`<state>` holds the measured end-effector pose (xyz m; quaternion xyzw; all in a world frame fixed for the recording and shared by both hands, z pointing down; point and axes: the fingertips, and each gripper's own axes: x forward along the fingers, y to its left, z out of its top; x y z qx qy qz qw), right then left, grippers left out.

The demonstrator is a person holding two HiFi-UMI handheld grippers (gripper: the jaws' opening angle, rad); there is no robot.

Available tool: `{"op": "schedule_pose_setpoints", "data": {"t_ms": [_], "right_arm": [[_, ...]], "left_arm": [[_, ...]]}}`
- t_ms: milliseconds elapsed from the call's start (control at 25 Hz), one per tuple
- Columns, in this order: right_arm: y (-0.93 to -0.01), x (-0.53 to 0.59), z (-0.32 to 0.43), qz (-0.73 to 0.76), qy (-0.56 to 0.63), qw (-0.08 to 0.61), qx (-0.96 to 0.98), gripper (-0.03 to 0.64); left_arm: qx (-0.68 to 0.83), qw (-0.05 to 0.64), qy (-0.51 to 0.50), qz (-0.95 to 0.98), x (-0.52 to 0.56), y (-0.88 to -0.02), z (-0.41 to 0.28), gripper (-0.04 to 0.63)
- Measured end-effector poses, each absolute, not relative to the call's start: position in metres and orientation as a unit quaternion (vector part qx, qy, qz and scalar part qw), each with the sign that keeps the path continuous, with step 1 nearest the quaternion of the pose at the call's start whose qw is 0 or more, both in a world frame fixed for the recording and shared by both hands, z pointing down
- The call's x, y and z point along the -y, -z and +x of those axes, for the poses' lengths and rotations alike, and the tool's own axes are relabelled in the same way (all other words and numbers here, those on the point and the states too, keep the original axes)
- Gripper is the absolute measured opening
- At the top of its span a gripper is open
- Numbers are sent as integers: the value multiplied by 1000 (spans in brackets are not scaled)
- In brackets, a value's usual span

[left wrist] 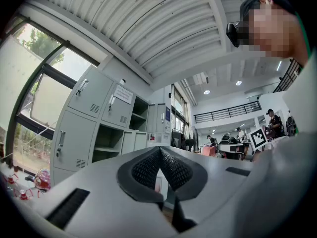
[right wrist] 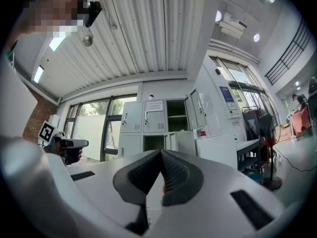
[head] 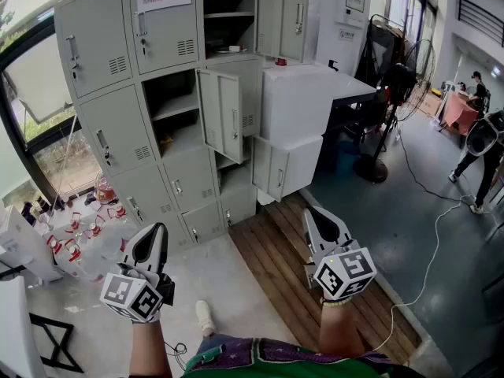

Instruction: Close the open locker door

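Observation:
A bank of grey lockers (head: 134,101) stands ahead in the head view. One middle-row door (head: 221,115) hangs open toward me, beside its empty compartment (head: 175,105). A lower door (head: 272,168) and top-right doors (head: 282,10) also stand open. My left gripper (head: 151,246) and right gripper (head: 323,231) are held low in front of me, well short of the lockers, both shut with nothing between the jaws. The lockers (left wrist: 99,128) appear beyond the closed tips of the left gripper (left wrist: 159,150) in its view, and the lockers (right wrist: 158,125) show past the right gripper (right wrist: 161,152) in its view.
A white cabinet (head: 303,101) stands right of the lockers, with a dark desk and a fan stand (head: 370,168) behind it. Red-capped bottles (head: 87,227) crowd the floor at left. A cable (head: 429,250) crosses the floor; people (head: 480,156) stand far right.

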<state>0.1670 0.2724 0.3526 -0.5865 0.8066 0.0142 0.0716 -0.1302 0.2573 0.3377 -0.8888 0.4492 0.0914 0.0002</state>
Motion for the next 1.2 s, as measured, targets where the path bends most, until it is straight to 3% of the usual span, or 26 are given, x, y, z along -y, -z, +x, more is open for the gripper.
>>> {"op": "schedule_pose_setpoints", "data": {"t_ms": [800,1200], "right_arm": [[-345,-274,164,-562,-5,104,-820,5],[-356,-220,166,-563,8,101,-820,5]], "left_arm": [[-460,0,-76,-884,-266,-338,-122,20],[-475,-22,-79,-876,-205,-351,-134,20]]}}
